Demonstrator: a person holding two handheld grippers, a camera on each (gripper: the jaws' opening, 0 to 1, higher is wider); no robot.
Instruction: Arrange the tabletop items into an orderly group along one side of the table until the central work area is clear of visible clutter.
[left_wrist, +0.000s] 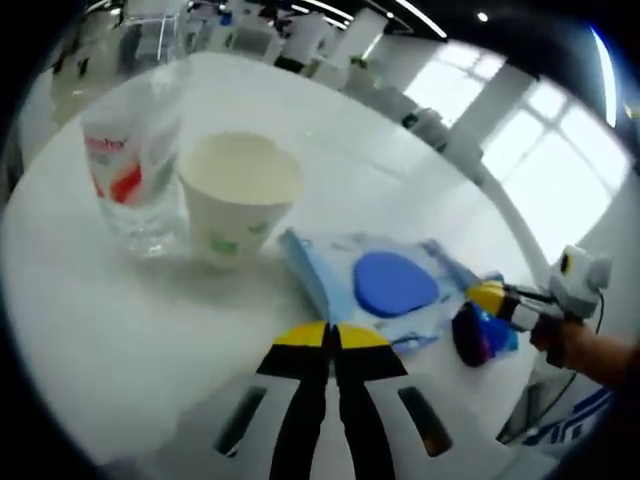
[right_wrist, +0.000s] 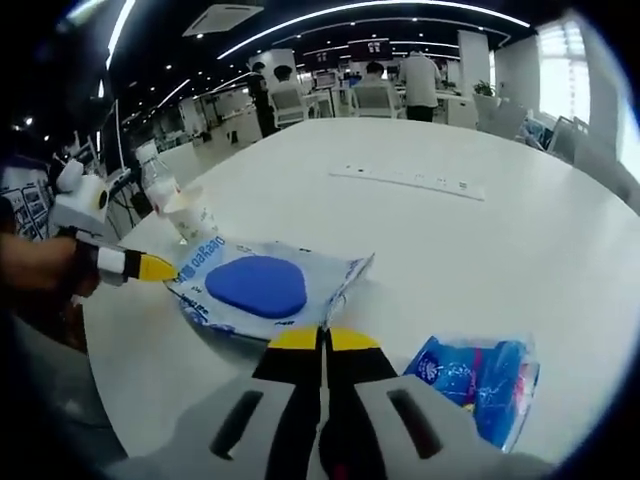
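Partly grouped: clear plastic bottle with red-and-white label (left_wrist: 135, 165), white paper cup (left_wrist: 240, 195) and flat blue-and-white wipes pack with blue lid (left_wrist: 385, 285) close together near table edge. Small blue crinkled packet (right_wrist: 478, 375) apart, still to join. Left gripper (left_wrist: 331, 338) and right gripper (right_wrist: 323, 340) closed, empty. Label text unreadable

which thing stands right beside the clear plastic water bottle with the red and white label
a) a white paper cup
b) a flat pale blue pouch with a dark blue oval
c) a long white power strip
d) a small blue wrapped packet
a: in the left gripper view the white paper cup stands upright right next to the clear plastic water bottle, while the flat pale blue pouch lies farther along the table.
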